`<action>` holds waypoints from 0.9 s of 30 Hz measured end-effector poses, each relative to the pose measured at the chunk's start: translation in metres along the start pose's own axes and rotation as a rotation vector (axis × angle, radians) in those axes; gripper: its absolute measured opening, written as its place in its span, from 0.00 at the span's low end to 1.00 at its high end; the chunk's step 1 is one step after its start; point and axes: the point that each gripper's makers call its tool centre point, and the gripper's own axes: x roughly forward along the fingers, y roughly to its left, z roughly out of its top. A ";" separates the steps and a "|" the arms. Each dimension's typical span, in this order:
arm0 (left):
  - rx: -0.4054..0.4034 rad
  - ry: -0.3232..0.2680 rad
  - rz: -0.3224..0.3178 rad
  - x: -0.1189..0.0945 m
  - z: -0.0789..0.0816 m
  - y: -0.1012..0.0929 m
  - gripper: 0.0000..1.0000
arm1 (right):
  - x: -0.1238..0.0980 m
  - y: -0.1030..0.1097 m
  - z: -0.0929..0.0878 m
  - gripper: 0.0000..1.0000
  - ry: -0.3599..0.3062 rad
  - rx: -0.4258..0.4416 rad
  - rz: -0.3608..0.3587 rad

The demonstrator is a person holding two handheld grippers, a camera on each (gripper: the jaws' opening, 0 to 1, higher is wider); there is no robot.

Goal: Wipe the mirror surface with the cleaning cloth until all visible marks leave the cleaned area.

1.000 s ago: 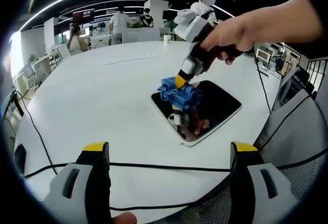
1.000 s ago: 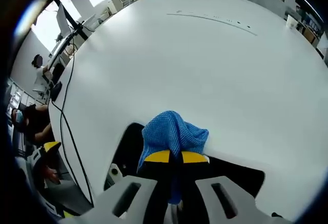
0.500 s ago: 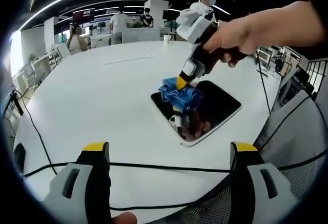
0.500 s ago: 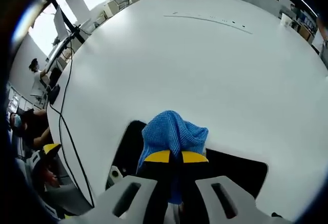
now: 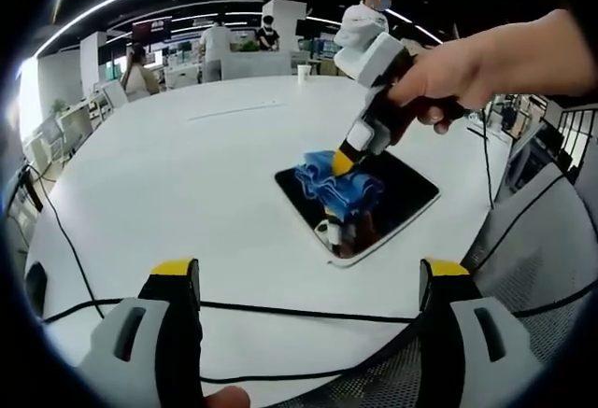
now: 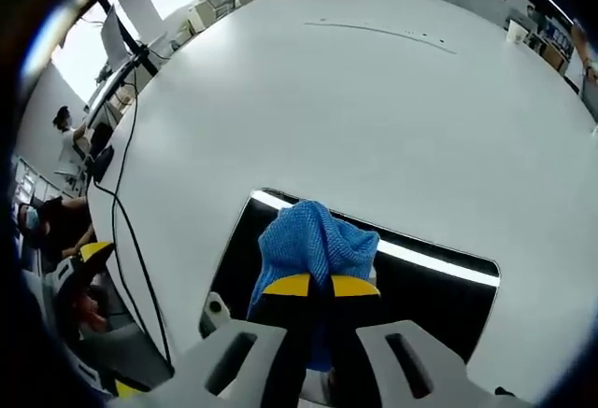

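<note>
One blue cloth (image 6: 316, 245) sits bunched on the dark mirror (image 5: 392, 193), which lies flat on my white table (image 5: 187, 175). My right gripper (image 6: 320, 286) has its jaws pinched together on the cloth, pressing it to the glass. My left gripper (image 5: 308, 282) hangs back near the table edge, jaws spread wide and holding nothing, a black cable (image 5: 280, 307) running across between them.
</note>
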 end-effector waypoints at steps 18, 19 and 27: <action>0.003 -0.004 0.020 -0.002 0.001 0.003 0.97 | -0.019 0.018 -0.038 0.00 -0.002 0.025 -0.001; 0.000 -0.006 0.020 -0.002 0.002 0.003 0.97 | -0.020 0.018 -0.040 0.00 -0.001 0.024 0.000; -0.001 -0.015 0.021 -0.003 0.003 0.003 0.99 | -0.025 0.025 -0.055 0.00 -0.014 0.008 -0.006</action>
